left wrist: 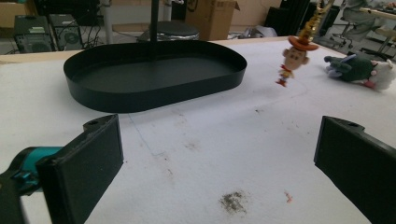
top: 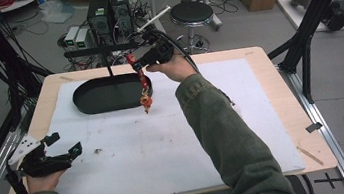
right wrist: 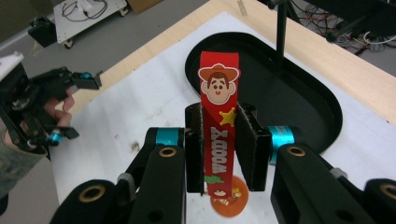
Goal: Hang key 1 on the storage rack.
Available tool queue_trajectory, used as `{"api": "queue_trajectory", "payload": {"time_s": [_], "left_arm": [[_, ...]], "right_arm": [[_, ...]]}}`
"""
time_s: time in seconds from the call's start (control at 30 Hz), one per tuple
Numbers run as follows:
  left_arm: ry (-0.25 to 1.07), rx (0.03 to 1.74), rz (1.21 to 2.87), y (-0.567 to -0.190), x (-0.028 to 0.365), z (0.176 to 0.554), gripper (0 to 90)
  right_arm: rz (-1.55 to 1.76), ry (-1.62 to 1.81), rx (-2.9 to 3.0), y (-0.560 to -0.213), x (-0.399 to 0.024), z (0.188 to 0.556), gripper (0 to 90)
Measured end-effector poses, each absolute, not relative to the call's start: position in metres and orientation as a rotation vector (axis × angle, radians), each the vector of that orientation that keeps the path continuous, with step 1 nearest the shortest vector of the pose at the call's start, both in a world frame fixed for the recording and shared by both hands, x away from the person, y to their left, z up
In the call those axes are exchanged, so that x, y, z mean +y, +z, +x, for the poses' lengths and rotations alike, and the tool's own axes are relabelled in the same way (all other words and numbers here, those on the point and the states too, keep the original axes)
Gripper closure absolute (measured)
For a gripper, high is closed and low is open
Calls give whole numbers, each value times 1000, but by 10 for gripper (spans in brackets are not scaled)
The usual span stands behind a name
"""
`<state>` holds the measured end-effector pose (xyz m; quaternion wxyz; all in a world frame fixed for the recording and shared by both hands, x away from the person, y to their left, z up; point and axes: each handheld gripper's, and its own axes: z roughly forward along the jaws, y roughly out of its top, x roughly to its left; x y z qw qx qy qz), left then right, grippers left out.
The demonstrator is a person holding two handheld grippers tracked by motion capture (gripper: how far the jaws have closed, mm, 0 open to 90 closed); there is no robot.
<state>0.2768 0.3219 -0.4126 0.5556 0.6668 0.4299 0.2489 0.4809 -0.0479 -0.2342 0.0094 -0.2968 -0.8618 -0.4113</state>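
Strap lifted clear of the mat, right gripper clamped on it

Left gripper [top: 60, 146] sits low at the near left of the white mat [top: 166, 143], jaws spread wide with bare mat between them. Ahead of it stands the black oval tray [left wrist: 154, 86] with a thin post rising from its floor; ahead and to its right hangs a small cowboy figure [left wrist: 295, 57], and beyond that lies a plush toy [left wrist: 357, 70]. Right gripper [top: 139, 63] is held up over the far side of the mat, just beside the tray's right end. Its jaws pinch a red strap [right wrist: 219, 135] printed "WOODY"; the strap runs upright between the pads, figure dangling below the gripper, off the mat.
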Motion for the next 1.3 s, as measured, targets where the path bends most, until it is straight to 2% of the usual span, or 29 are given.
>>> {"api": "queue_trajectory", "payload": {"time_s": [1.0, 1.3], "left_arm": [[557, 1003, 1561, -414, 321, 279, 18], [551, 1003, 1559, -414, 321, 280, 18]], "right_arm": [[-984, -1334, -2623, -219, -4, 534, 744], [-1010, -1364, -2627, -229, 5, 549, 744]]}}
